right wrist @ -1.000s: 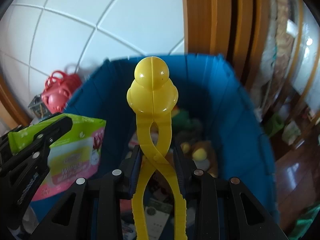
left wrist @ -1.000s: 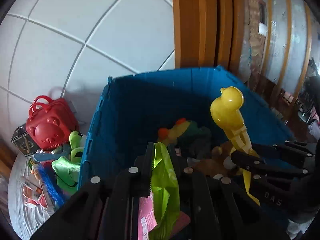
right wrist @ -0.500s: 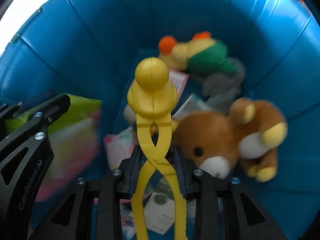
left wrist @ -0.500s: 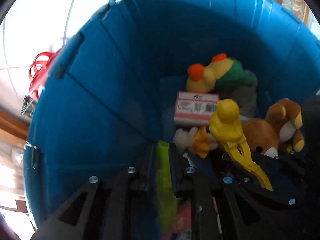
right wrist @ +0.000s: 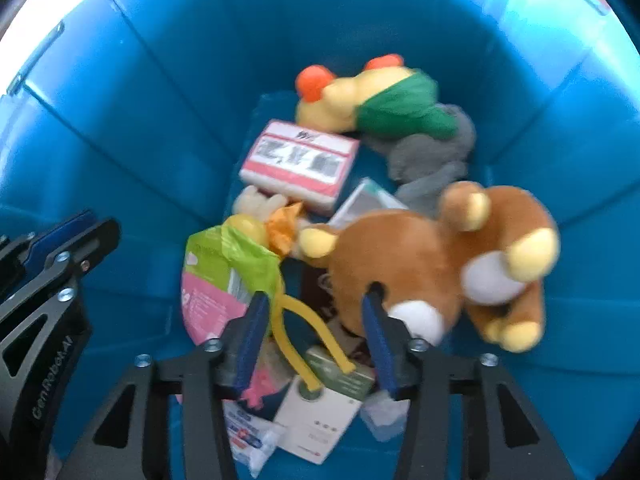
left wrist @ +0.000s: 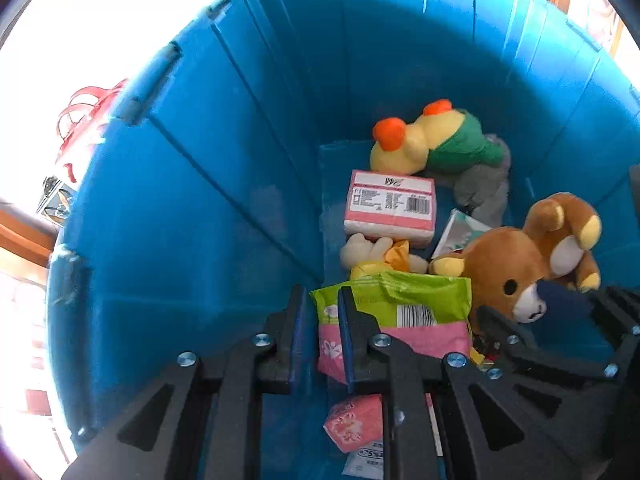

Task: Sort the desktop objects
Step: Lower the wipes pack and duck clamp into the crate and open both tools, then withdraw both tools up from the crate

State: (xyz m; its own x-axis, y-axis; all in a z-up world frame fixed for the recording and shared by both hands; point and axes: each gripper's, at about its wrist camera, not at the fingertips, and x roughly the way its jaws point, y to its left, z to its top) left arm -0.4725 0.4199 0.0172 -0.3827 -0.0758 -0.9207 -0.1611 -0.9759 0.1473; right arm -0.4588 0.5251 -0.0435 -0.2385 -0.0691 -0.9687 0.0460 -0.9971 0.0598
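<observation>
Both reach down into blue bin point(left wrist: 240, 160) | left gripper point(left wrist: 320, 336) released beside wipes pack point(left wrist: 400, 316); right gripper point(right wrist: 316, 340) released, straddling yellow tongs point(right wrist: 308, 336)

left tongs point(left wrist: 322, 328): spread, green-pink pack point(left wrist: 400, 320) released, now lying in blue bin point(left wrist: 200, 200) | right tongs point(right wrist: 314, 338): spread, yellow tool point(right wrist: 308, 336) dropped among items, head under pack

Toys and packets lay inside a blue bin point(left wrist: 240, 160).
A green-and-pink packet point(left wrist: 404, 320) lay flat beside a brown teddy bear point(left wrist: 520, 256); yellow tongs point(right wrist: 308, 340) rested on boxes, handles splayed.
</observation>
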